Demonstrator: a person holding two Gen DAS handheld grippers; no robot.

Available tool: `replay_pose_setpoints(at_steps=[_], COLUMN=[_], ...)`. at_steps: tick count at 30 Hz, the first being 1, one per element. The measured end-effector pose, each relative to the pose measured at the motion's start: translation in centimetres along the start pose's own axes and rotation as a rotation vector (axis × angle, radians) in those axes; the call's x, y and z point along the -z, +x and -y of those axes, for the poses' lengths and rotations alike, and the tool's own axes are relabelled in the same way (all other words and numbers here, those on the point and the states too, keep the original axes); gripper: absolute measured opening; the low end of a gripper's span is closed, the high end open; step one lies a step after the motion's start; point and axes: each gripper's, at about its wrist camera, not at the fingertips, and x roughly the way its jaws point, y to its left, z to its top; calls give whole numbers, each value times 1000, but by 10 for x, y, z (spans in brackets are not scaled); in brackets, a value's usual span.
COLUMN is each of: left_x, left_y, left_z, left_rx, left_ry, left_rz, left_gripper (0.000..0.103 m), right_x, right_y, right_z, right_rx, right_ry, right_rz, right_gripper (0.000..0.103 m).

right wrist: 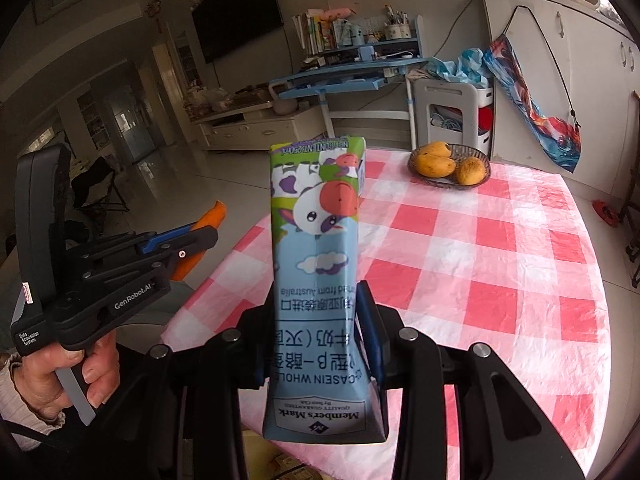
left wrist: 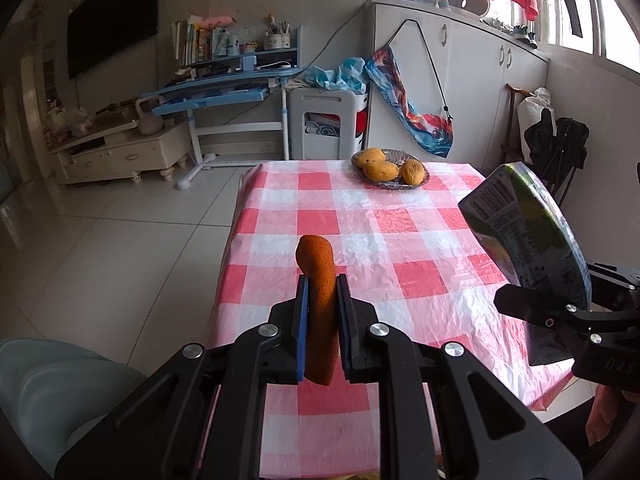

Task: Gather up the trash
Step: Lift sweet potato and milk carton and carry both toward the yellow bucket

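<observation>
My left gripper (left wrist: 321, 284) is shut on an orange peel strip (left wrist: 318, 280), which stands up between its blue pads above the near left part of the table. It also shows at the left of the right wrist view (right wrist: 200, 236), with the peel (right wrist: 212, 216) poking out. My right gripper (right wrist: 316, 300) is shut on a blue milk carton (right wrist: 316, 248) with a cartoon cow, held upside down above the table's near edge. The carton shows at the right of the left wrist view (left wrist: 528, 232).
The table has a red and white checked cloth (left wrist: 400, 240). A glass bowl with three mangoes (left wrist: 390, 169) stands at its far side. A pale green chair back (left wrist: 52, 392) is at the near left. White cabinets and a blue desk stand beyond.
</observation>
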Motion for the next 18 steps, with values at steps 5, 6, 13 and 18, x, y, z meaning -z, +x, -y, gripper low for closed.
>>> replay_pose_setpoints(at_steps=[5, 6, 13, 18], left_x=[2, 4, 11, 18], left_y=[-5, -6, -17, -26], left_z=[1, 1, -2, -5], left_rx=[-4, -5, -10, -9], left_ry=[-3, -5, -21, -31], left_rz=[8, 9, 22, 31], left_gripper=[13, 13, 13, 13], right_x=[5, 6, 11, 15], right_y=[-1, -2, -6, -11], right_z=[-6, -7, -16, -17], right_rx=[-17, -19, -40, -48], right_ry=[-11, -14, -37, -27], right_rz=[6, 6, 23, 40], right_gripper=[37, 37, 37, 37])
